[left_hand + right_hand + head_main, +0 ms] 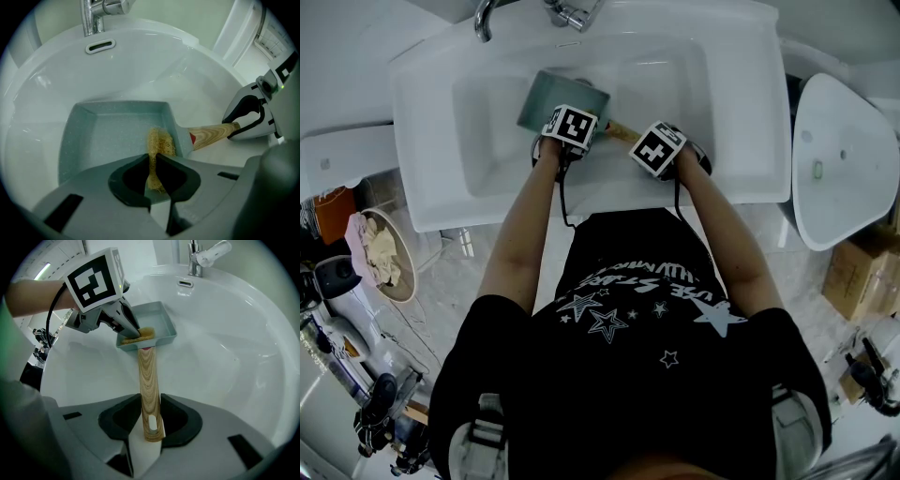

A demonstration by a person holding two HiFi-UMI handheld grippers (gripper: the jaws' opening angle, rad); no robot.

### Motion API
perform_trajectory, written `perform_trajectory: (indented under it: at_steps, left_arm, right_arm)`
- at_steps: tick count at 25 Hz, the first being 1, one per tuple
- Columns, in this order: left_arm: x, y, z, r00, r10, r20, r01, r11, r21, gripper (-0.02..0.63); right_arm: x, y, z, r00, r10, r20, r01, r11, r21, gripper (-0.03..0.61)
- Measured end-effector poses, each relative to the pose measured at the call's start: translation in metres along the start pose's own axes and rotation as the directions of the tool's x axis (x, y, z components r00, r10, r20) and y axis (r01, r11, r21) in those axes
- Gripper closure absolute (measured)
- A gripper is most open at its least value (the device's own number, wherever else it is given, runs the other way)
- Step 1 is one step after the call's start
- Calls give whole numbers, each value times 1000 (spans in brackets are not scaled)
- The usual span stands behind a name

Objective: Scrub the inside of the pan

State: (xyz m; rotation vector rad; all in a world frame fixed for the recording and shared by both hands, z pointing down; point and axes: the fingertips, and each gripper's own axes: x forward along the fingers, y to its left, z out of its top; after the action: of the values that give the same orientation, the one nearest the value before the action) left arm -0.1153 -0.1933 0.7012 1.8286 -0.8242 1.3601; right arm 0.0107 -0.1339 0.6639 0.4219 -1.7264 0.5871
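Observation:
A square grey-green pan [562,98] [112,136] [154,322] lies in the white sink [712,103]. Its wooden handle [149,385] [213,133] points toward me. My right gripper [150,420] [661,150] [253,117] is shut on the end of that handle. My left gripper [153,176] [572,127] [131,331] is shut on a tan loofah scrubber [157,147] [138,335]. The scrubber rests inside the pan against the wall next to the handle.
A chrome faucet [502,11] [96,14] [204,256] stands at the sink's far rim, with an overflow slot [100,46] below it. A white toilet [839,159] is to the right. A round bin [384,253] with crumpled paper sits lower left.

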Motion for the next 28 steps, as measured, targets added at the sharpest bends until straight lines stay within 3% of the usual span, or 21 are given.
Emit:
perform_trajectory:
  at_steps: [9, 13, 18, 25, 28]
  left_arm:
    - [0, 13, -2, 1000, 21, 15, -20, 998, -55, 563]
    - [-15, 39, 4, 995, 87, 43, -83, 993, -83, 563]
    - [-31, 90, 14, 970, 221, 98, -208, 970, -128, 563]
    - [-32, 124, 19, 935, 339, 100, -328, 938, -115, 563]
    - [-28, 130, 19, 926, 369, 79, -364, 929, -70, 563]
  right_arm:
    - [0, 0, 0, 1000, 8, 5, -8, 1000, 2, 454]
    - [0, 0, -1, 1000, 14, 2, -14, 1000, 2, 455]
    - [1, -1, -4, 1000, 14, -21, -14, 1000, 5, 454]
    - [1, 0, -1, 1000, 29, -9, -29, 1000, 3, 454]
    - [2, -1, -1, 999, 32, -11, -32, 999, 2, 454]
